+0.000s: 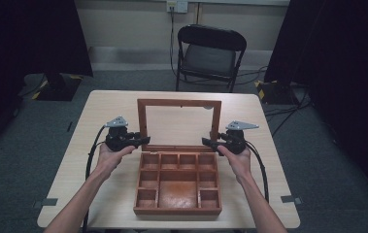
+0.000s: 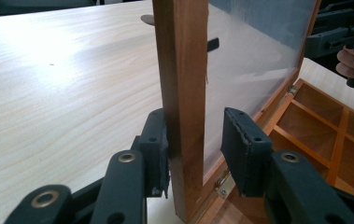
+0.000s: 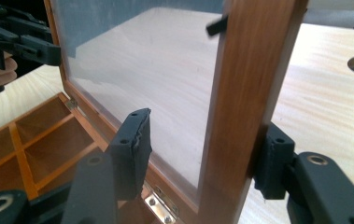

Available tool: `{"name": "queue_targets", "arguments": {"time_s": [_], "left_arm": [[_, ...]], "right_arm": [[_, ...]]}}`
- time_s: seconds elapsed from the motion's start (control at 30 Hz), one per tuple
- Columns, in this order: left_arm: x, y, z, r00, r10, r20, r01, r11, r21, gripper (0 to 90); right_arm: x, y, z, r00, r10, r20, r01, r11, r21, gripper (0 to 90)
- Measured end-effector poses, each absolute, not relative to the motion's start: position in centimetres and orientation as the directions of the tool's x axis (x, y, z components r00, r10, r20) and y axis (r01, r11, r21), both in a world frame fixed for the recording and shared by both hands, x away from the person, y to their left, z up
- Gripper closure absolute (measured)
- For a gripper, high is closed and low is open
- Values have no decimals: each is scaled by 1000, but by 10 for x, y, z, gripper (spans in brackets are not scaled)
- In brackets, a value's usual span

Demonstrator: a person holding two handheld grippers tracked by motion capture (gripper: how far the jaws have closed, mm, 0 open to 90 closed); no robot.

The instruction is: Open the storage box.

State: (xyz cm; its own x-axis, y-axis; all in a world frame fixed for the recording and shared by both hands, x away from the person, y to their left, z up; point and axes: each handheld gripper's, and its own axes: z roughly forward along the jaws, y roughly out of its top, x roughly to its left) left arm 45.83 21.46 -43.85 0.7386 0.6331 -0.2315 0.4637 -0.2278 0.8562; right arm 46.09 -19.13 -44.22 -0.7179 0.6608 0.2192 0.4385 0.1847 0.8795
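Two grippers stand at the two sides of a wooden box (image 1: 177, 182) that rests on the pale surface (image 1: 104, 109), near the person's edge of it. The box is open, and its lid (image 1: 179, 103) (a wooden frame around a clear pane) stands upright on the hinges at the far edge of the box. The left gripper (image 1: 142, 141) reaches the left post of the lid; in the left gripper view its fingers (image 2: 155, 149) are spread around this post, one pad touching the outer face and the other standing a little apart on the pane side. The right gripper (image 1: 207, 142) reaches the right post; in the right gripper view one finger (image 3: 272, 161) lies against the outer face, and the other stays clear of the pane, so the fingers are spread too. The compartments (image 1: 168, 161) inside the box have nothing in them.
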Motion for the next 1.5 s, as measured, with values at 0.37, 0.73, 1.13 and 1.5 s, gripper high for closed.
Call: {"name": "queue_targets", "arguments": {"time_s": [0.37, 0.73, 1.13, 1.5], "left_arm": [[470, 214, -444, 710, 648, -275, 510, -204, 836, 639], [482, 215, -449, 693, 642, -327, 541, -164, 825, 627], [485, 209, -453, 682, 673, -288, 537, -192, 822, 556], [488, 206, -463, 662, 688, -297, 568, -201, 798, 449]], "right_arm": [[469, -188, -451, -689, 691, 221, 461, 181, 869, 464], [477, -184, -454, -670, 705, 234, 478, 168, 862, 411], [484, -182, -461, -655, 712, 252, 489, 146, 860, 361], [486, -181, -467, -629, 740, 238, 515, 166, 841, 285]]}}
